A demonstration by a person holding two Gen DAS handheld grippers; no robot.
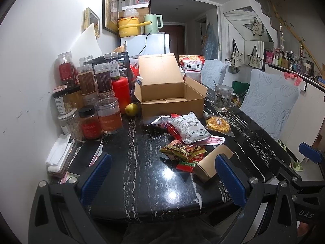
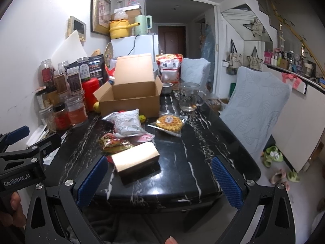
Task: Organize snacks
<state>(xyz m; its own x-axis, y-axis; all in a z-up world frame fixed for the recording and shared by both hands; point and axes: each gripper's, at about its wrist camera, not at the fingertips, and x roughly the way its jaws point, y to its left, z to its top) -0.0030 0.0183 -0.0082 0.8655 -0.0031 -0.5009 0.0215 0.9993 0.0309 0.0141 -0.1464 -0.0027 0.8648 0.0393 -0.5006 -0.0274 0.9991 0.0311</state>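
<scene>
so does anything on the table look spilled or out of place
Nothing spilled or damaged. The snacks are just loose: the waffle pack, white bread bag and gold box lie scattered on the table before the open, empty carton. Both grippers are open.

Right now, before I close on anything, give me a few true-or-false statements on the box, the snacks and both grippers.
1. The cardboard box is open and looks empty. True.
2. The left gripper is shut on a snack. False: it is open and holds nothing.
3. The waffle lies inside the box. False: it lies on the table, in front of the box, in its clear wrapper.
4. A glass mug stands to the right of the box. True.
5. The right gripper is open, with the tan carton on the table just beyond its left finger. True.
6. The white pastry bag stands upright against the wall. False: it lies flat among the snacks in front of the box.
</scene>
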